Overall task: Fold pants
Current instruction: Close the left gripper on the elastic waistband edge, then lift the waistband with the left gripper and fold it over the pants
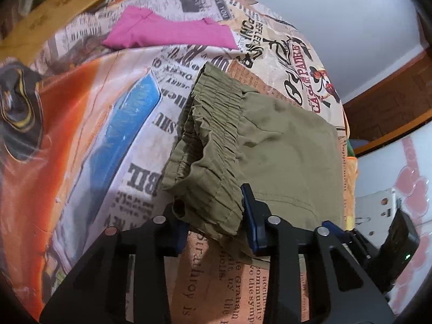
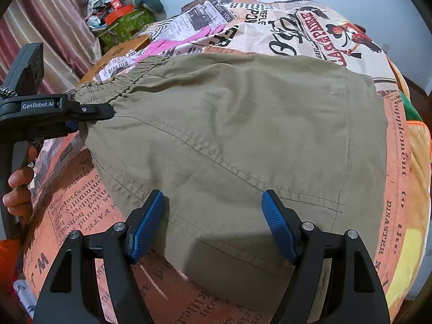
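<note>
Olive-green pants, folded into a squarish bundle, lying flat on a newspaper-print bedspread. Gathered elastic waistband bunched at one end.

Our left gripper and right gripper have black angular linkage arms with silver round pins and blue textured finger pads. White "GenRobot.AI" lettering marks one black body. Bare fingers show beside an orange sleeve.

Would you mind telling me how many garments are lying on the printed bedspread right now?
2. The olive pants lie nearest, waistband in the left gripper; a pink garment lies farther back on the bedspread. Others may be hidden beyond the edges.
</note>
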